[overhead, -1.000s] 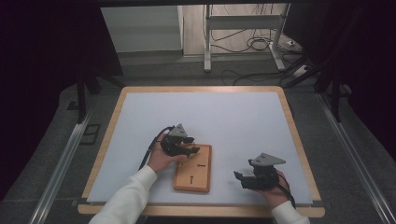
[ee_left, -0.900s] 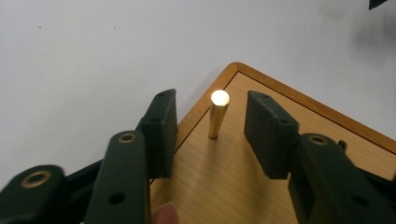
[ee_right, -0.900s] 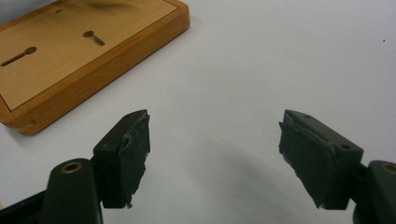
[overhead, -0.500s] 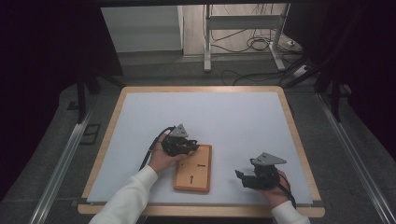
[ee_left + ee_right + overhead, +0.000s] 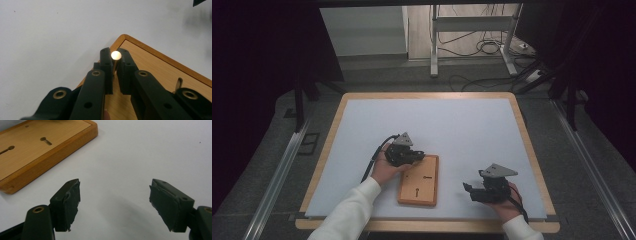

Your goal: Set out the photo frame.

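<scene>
The left gripper had just been closing, and its pads pinched a small brass peg standing upright between them at the far corner of the wooden board. The peg's round top showed just above the fingertips. The right gripper, well to the right of the board, rested with jaws spread, nothing between them.
</scene>
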Demonstrator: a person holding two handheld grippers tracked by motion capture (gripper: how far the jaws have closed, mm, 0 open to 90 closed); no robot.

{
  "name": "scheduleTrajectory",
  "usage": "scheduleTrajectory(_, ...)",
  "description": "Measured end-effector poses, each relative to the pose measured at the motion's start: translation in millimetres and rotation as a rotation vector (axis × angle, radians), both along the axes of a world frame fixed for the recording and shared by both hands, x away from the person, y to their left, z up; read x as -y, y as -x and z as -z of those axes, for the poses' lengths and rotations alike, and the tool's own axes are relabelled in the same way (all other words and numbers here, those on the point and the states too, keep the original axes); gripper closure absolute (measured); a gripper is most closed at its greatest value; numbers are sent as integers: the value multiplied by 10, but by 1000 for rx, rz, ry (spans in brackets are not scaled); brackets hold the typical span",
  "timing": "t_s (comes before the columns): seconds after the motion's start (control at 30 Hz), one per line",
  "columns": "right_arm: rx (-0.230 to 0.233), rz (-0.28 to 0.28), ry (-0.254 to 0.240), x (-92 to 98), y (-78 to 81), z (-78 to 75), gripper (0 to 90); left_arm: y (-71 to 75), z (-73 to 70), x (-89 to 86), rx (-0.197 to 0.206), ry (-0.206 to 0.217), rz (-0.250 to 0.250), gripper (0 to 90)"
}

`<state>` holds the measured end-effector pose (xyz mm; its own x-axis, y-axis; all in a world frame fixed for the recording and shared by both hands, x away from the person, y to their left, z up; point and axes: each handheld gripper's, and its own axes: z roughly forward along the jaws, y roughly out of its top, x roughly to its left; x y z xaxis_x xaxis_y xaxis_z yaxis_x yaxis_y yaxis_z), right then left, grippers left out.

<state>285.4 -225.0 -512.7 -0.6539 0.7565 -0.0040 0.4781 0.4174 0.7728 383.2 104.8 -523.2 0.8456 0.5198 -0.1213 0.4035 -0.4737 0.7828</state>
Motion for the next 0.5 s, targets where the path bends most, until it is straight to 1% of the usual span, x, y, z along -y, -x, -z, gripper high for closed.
scheduleTrajectory(0.03,-1,-3,-1,-2,3,-3,247,-4,-2,0,-5,0,0,838)
scheduleTrajectory(0.2,25,-31,5,-36,31,-21,247,-27,-9,-6,-27,1,5,837)
scheduleTrajectory(0.27,45,-49,24,-75,55,-39,238,-35,-13,-7,-34,-2,7,837)
scheduleTrajectory(0.4,76,-75,40,-163,113,-78,206,-45,-18,-7,-42,-4,11,837)
scheduleTrajectory(0.43,86,-83,43,-195,132,-90,204,-50,-20,-9,-54,-2,10,837)
scheduleTrajectory(0.5,107,-108,59,-259,171,-110,203,-57,-20,-10,-63,2,10,834)
